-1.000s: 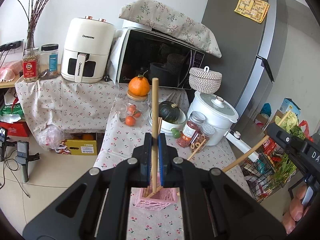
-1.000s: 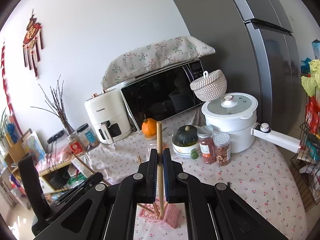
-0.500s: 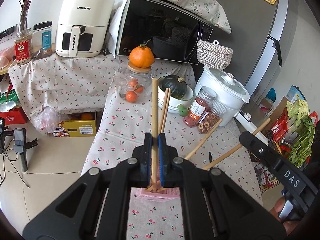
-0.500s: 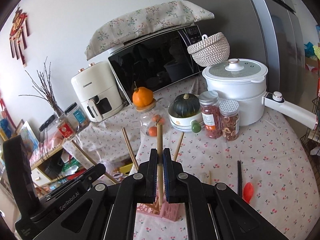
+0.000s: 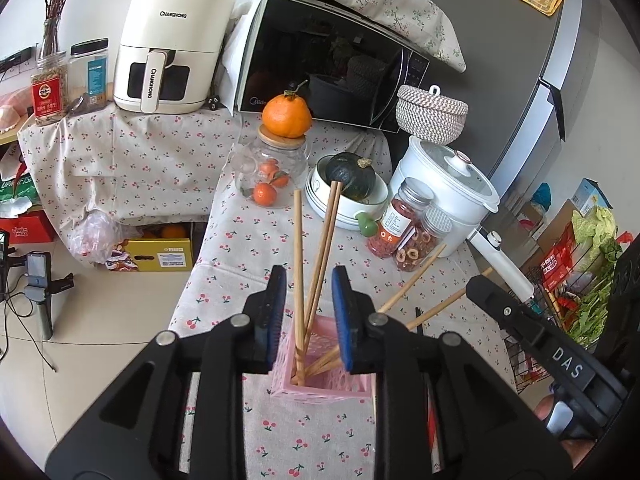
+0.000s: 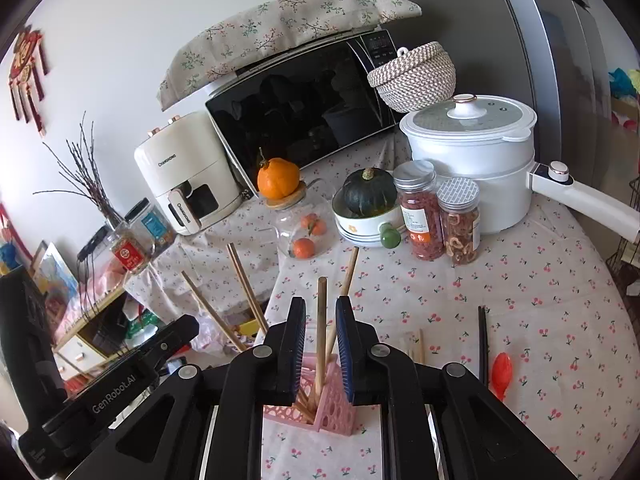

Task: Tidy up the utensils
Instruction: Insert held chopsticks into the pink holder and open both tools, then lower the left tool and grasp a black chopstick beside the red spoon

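Wooden chopsticks (image 5: 298,264), light, stiff: take mid-shaft. Pink holder (image 5: 320,376) contains them. Left gripper (image 5: 309,312) and right gripper (image 6: 320,344), jaws just parted, hold nothing.

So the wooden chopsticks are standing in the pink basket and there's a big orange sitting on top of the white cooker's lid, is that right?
Not quite. The orange sits on the glass jar, on its wooden lid, not on the white cooker. The left wrist view shows this plainly. The wooden chopsticks do stand in the pink basket.
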